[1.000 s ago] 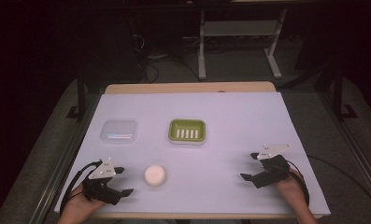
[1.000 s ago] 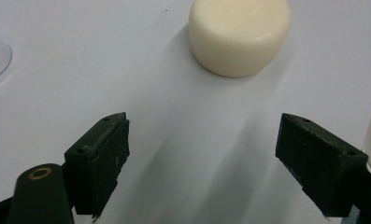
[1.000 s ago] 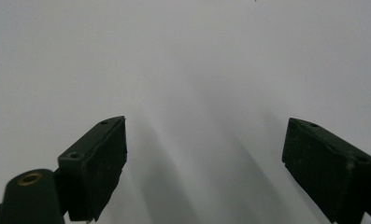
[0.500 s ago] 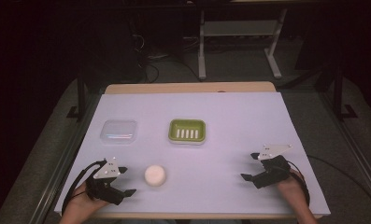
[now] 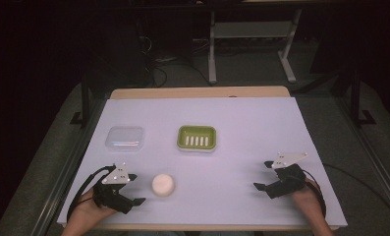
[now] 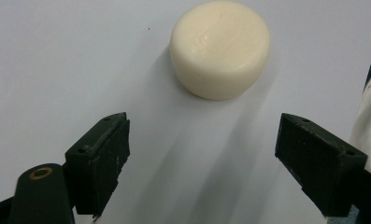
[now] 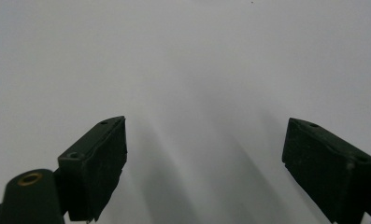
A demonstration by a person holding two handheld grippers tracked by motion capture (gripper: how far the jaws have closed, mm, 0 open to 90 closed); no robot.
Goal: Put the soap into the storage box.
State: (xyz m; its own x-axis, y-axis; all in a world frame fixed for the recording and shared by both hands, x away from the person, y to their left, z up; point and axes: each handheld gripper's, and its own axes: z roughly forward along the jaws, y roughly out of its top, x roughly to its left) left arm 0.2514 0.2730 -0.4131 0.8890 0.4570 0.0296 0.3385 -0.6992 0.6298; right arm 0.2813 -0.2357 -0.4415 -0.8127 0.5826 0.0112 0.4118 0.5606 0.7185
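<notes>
A round cream soap bar [image 5: 163, 184] lies on the pale table sheet [image 5: 246, 118] near the front left. My left gripper [image 5: 136, 189] sits just left of it, open, jaws pointing at the bar without touching it. In the left gripper view the soap bar [image 6: 219, 49] lies ahead of the open left gripper [image 6: 206, 135], beyond the jaw tips. My right gripper [image 5: 263, 175] rests open at the front right, and in the right gripper view the right gripper [image 7: 206, 135] has only bare sheet between its jaws.
A green soap dish [image 5: 197, 138] with a slotted white insert stands mid-table. A clear plastic lid or box [image 5: 125, 137] lies to its left. Beyond the table's far edge are dark floor, cables and a metal stand [image 5: 251, 34].
My left gripper has edged slightly toward the soap bar. The right gripper and the objects on the table have stayed put.
</notes>
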